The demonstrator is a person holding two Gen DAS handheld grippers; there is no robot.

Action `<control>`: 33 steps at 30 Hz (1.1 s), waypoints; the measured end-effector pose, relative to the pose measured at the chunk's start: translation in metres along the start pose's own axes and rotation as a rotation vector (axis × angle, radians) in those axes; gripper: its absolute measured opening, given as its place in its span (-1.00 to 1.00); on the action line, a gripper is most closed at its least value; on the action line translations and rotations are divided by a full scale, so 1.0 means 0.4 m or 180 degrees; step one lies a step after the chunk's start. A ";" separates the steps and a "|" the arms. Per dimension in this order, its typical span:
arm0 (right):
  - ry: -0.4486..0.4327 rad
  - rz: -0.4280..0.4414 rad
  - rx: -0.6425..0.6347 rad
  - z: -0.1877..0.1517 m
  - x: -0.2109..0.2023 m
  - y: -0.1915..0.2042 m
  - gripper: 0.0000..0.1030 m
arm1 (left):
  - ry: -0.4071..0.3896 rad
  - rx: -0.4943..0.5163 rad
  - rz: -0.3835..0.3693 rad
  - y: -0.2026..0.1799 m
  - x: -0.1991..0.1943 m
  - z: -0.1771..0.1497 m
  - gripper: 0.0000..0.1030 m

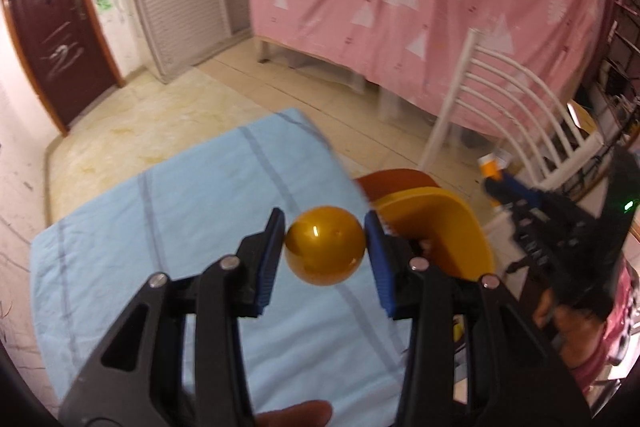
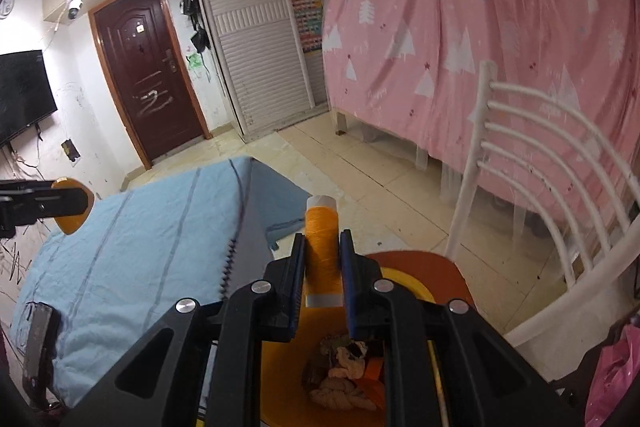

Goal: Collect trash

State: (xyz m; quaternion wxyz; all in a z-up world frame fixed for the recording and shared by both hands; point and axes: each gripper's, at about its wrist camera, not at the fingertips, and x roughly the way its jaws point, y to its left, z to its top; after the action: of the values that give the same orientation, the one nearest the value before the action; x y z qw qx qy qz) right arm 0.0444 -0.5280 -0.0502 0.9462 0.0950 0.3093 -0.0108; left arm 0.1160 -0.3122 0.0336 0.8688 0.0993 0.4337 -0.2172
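A blue-sheeted worktop [image 1: 160, 227] stands beside a yellow bin [image 1: 444, 227] holding scraps [image 2: 344, 375]. The left claw [image 1: 325, 247] pinches a golden ball [image 1: 325, 247] above the worktop's edge. The right claw [image 2: 322, 259] grips an orange spool [image 2: 321, 247] upright over the bin.

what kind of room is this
Probably a bedroom in a home: a bed frame draped in a pink sheet, a louvred wardrobe, a wall-mounted TV and a brown entrance door.
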 end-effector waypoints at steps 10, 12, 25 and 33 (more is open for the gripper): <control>0.0301 0.0226 0.0263 -0.056 0.065 -0.062 -0.77 | 0.0338 0.0150 -0.0251 -0.157 0.154 0.042 -0.01; 0.0344 0.0208 0.0227 -0.063 0.070 -0.058 -0.75 | 0.0356 0.0199 -0.0273 -0.183 0.176 0.045 0.32; 0.0304 0.0354 0.0539 -0.042 0.085 -0.085 0.71 | 0.0196 0.0210 -0.0226 -0.170 0.142 0.053 0.69; 0.0268 0.0426 0.0266 0.007 0.090 0.038 0.72 | -0.0102 -0.0130 -0.0091 -0.032 0.048 0.043 0.87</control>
State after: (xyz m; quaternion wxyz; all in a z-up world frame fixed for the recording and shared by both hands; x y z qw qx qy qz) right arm 0.0764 -0.5124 -0.0666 0.9261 0.1553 0.3410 0.0435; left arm 0.1324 -0.3351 0.0289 0.8743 0.0718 0.4255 -0.2223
